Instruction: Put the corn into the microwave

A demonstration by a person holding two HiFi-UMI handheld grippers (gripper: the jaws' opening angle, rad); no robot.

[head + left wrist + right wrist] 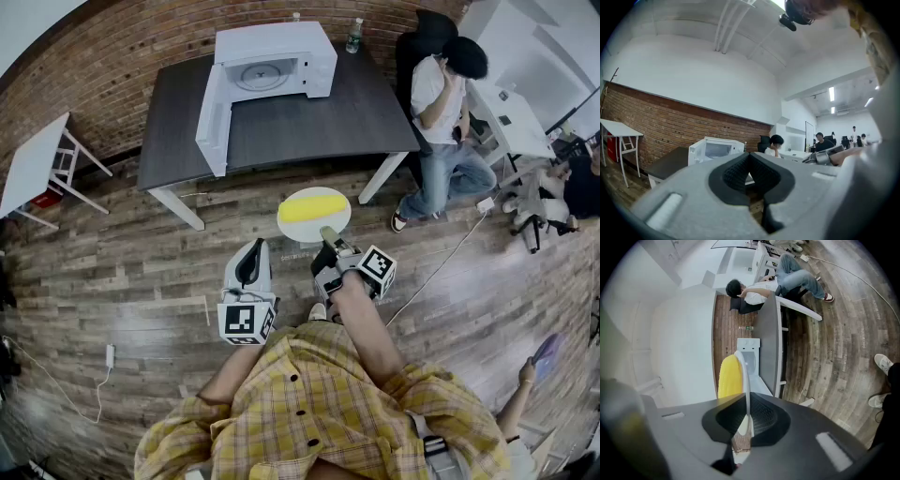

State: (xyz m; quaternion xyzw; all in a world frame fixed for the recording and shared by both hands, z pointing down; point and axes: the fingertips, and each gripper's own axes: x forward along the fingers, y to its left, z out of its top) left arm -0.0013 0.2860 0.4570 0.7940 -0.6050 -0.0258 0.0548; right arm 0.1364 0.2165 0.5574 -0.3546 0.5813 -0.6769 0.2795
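**A:** What's your left tool up to?

**B:** My left gripper [253,253] is clenched on nothing. Its jaws meet with only air between them. I hold it level beside me, spare, in case the oven door wants a nudge.

**A:** Where does the corn have to go?

**B:** Into the microwave [274,61], which stands at the middle of the far edge of the desk [309,122]. Its door [212,117] hangs wide open towards the desk's left end, so the cavity and turntable face me. I judge nothing needs opening first.

**A:** And the corn itself?

**B:** The corn [312,207] lies across a white plate [298,228], in the air over the wooden floor, short of the desk's near edge. It rides on the plate so I never have to squeeze the cob.

**A:** How do you carry that?

**B:** My right gripper [327,236] grasps the plate's near rim, pads pressed on its two faces. The gripper is rolled on its side so the rim runs edge-on between the jaws and the plate sits about flat. Held by one edge only, it could tip and let the cob roll, I think.

**A:** Anyone in the way?

**B:** A seated person [441,94] at the desk's right end, well apart from the microwave.
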